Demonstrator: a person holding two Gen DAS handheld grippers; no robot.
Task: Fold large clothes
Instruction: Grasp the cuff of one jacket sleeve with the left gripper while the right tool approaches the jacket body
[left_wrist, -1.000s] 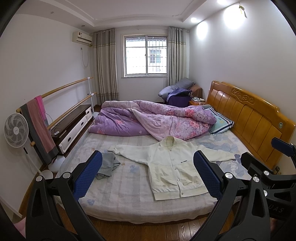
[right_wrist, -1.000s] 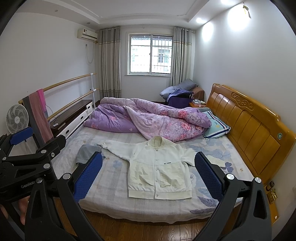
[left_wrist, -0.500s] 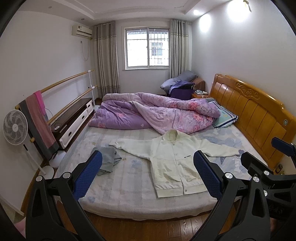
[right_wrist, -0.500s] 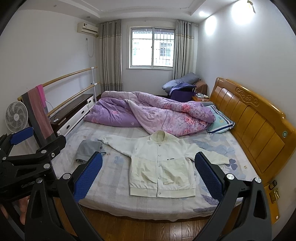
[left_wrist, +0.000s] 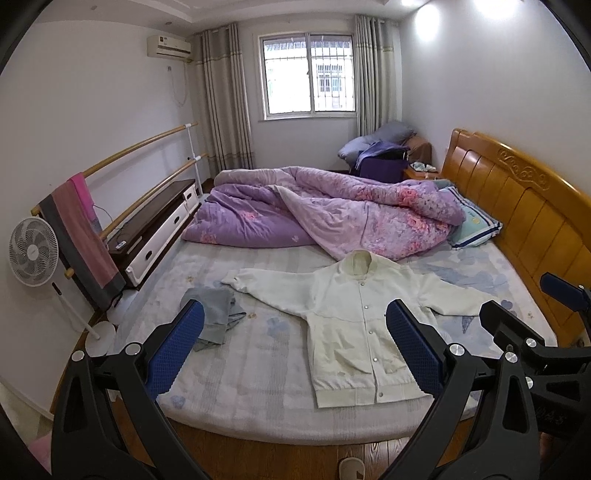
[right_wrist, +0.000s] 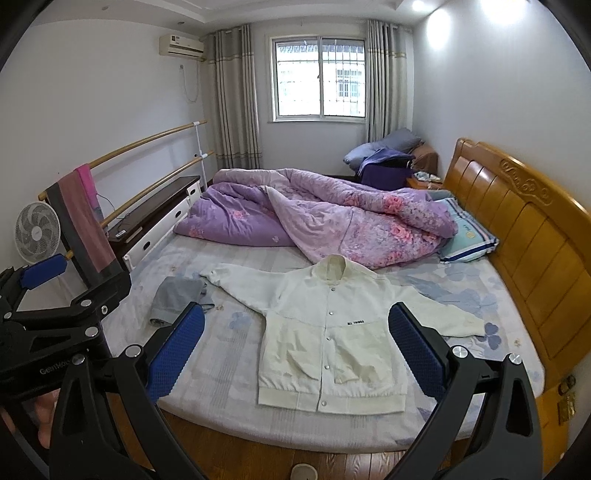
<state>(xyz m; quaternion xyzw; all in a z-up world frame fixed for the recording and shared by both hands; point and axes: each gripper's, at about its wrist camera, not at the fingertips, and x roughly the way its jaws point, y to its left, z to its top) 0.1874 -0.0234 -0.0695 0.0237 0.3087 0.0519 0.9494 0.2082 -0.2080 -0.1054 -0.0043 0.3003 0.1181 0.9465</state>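
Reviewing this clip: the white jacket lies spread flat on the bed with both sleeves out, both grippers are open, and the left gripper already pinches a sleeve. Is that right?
Not quite. The left gripper pinches nothing: in the left wrist view it is open above the bed's near edge, clear of the cloth. The rest holds: the white jacket lies flat with both sleeves out, and the right gripper is open too.

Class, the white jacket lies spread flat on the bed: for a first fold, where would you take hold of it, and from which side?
Grip the white jacket at a sleeve cuff, probably the one lying toward the headboard. It lies face up, sleeves spread, hem toward the bed's near edge, so come from that edge with the open right tongs.
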